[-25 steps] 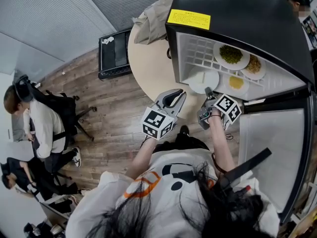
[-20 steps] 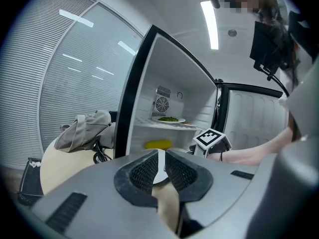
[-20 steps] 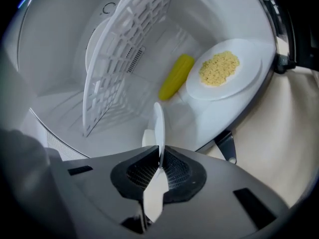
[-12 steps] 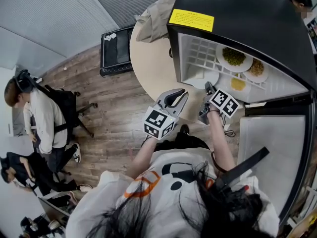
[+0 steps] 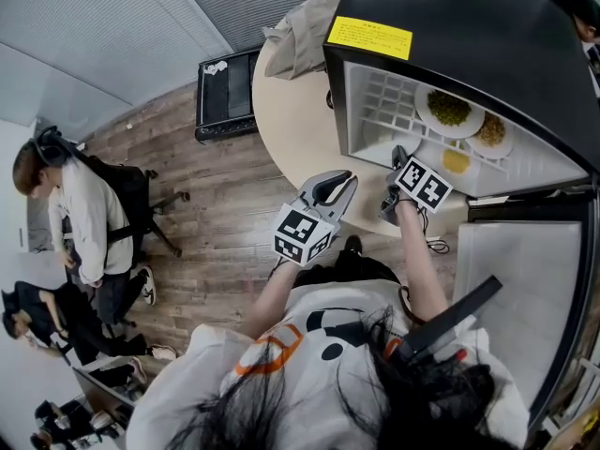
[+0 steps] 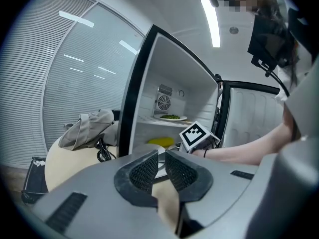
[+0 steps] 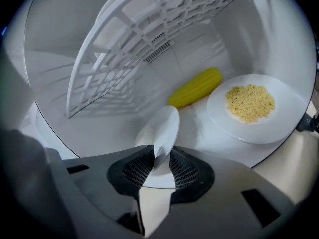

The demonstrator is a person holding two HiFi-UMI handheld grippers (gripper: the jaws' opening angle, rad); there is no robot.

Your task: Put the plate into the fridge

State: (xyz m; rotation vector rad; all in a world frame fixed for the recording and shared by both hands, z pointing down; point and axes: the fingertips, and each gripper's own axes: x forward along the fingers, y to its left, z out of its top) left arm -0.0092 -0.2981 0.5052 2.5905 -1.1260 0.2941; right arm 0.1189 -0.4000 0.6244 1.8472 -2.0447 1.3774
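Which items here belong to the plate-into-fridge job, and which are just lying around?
Job: empty white plate, between the jaws of the right gripper, which have just been opening; fridge.
Lying about: corn cob, plate of yellow grains, plate of greens, grey bag and black cable on the table.

Empty white plate (image 7: pixel 163 127) tilted steeply on edge inside fridge's (image 7: pixel 99 44) lower compartment

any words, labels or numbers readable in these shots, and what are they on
Yellow label on top of the fridge: dark print, too small to read.
Left marker cube, right marker cube: black-and-white square patterns, no words.
Nothing else carries text.
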